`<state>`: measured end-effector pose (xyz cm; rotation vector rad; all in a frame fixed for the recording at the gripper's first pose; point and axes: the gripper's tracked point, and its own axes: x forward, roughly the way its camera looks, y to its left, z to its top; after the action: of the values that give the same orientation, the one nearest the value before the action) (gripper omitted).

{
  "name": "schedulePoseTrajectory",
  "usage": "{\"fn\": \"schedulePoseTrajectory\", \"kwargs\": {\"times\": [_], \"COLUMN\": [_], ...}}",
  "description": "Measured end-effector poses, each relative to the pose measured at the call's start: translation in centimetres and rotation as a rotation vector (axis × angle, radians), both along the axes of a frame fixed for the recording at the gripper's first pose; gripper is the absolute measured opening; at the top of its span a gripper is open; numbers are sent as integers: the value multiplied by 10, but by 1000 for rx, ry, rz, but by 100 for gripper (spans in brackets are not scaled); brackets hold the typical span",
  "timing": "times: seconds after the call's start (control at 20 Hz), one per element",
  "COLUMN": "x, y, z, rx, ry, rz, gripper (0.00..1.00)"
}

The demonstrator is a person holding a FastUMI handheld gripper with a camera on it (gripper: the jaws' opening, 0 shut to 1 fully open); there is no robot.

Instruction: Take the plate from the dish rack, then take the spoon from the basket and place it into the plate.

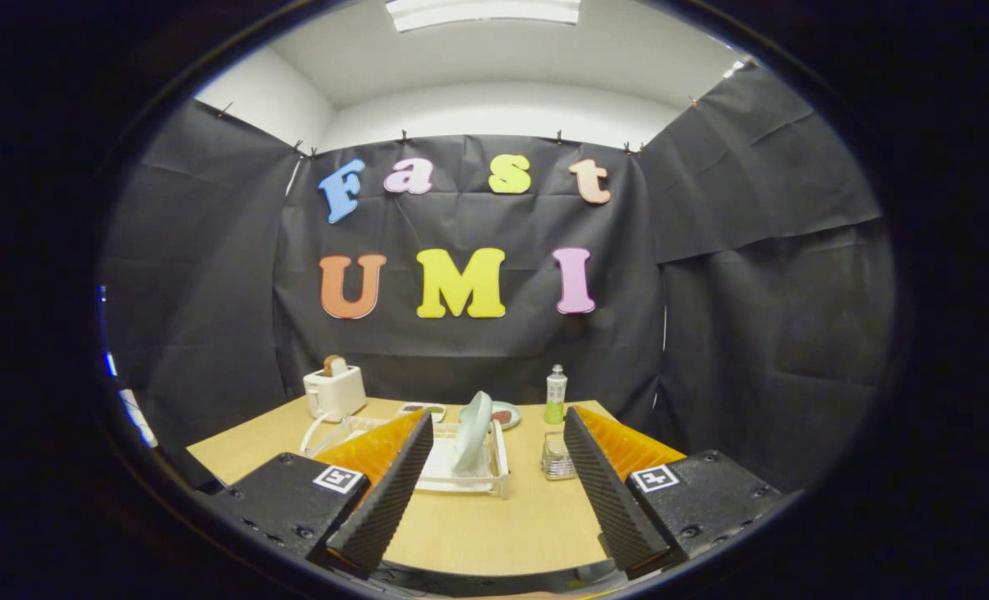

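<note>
A pale green plate (pixel 472 432) stands on edge in the white dish rack (pixel 461 475) on the wooden table, just ahead of my fingers and slightly left of the midline between them. A small clear basket (pixel 557 457) sits to the rack's right, close to my right finger; a spoon inside it is too small to make out. My gripper (pixel 498 429) is open, its two ribbed black fingers (pixel 386 492) spread wide with nothing between them, held back from the rack above the table's near part.
A white toaster (pixel 335 389) with bread in it stands at the table's back left. A green-liquid bottle (pixel 555 395) stands behind the basket. Small dishes (pixel 424 409) lie behind the rack. Bare tabletop (pixel 494 529) lies between my fingers and the rack.
</note>
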<state>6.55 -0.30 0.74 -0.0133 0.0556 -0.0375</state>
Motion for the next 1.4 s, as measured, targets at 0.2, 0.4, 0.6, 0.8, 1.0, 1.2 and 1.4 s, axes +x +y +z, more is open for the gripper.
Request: {"fn": "schedulePoseTrajectory", "kwargs": {"times": [0.2, 0.4, 0.6, 0.8, 1.0, 1.2, 1.4], "x": [52, 116, 195, 266, 310, 334, 334], "y": [3, 11, 27, 38, 30, 5, 14], "z": [2, -2, 2, -11, -25, -33, -68], "rx": [-18, -20, -56, -146, -212, -285, -219], "ry": [60, 196, 303, 476, 679, 850, 1066], "rz": [-8, -5, -7, -13, -75, -182, -158], "gripper": [100, 100, 100, 100, 96, 92, 85]}}
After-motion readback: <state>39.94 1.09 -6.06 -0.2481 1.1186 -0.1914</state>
